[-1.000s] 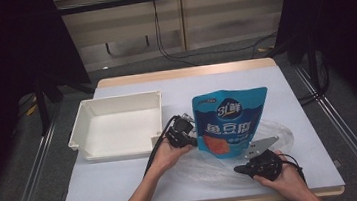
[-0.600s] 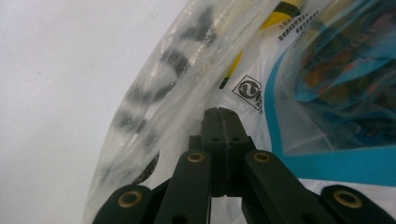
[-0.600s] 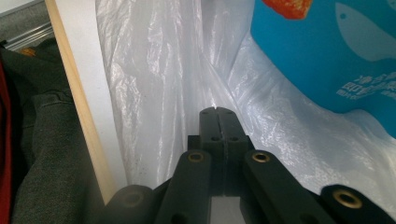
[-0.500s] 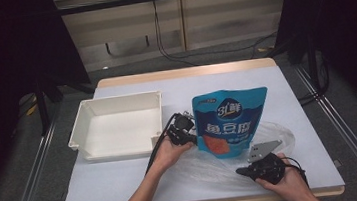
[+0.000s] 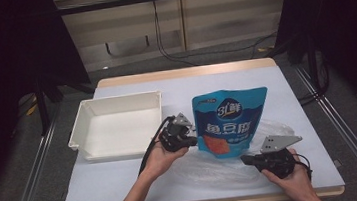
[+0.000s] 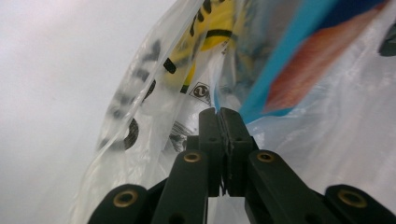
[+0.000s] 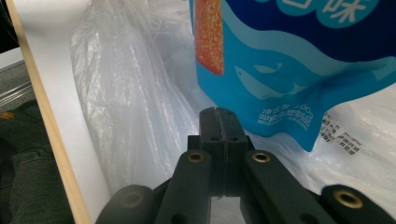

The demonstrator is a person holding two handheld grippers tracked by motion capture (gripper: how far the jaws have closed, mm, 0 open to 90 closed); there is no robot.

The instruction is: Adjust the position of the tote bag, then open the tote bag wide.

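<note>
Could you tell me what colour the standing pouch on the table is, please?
The pouch is blue with an orange patch; the high view shows it best.

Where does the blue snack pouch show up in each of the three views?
High view: the blue snack pouch sits right of centre on the table, partly in the clear plastic bag.
Left gripper view: its blue and orange edge fills the upper right.
Right gripper view: it fills the upper right.
Shared landmark: the clear plastic bag.

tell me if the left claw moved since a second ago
Yes. The left claw, shut on the clear plastic bag, lifted slightly, away from the white tray toward the blue pouch.
</note>
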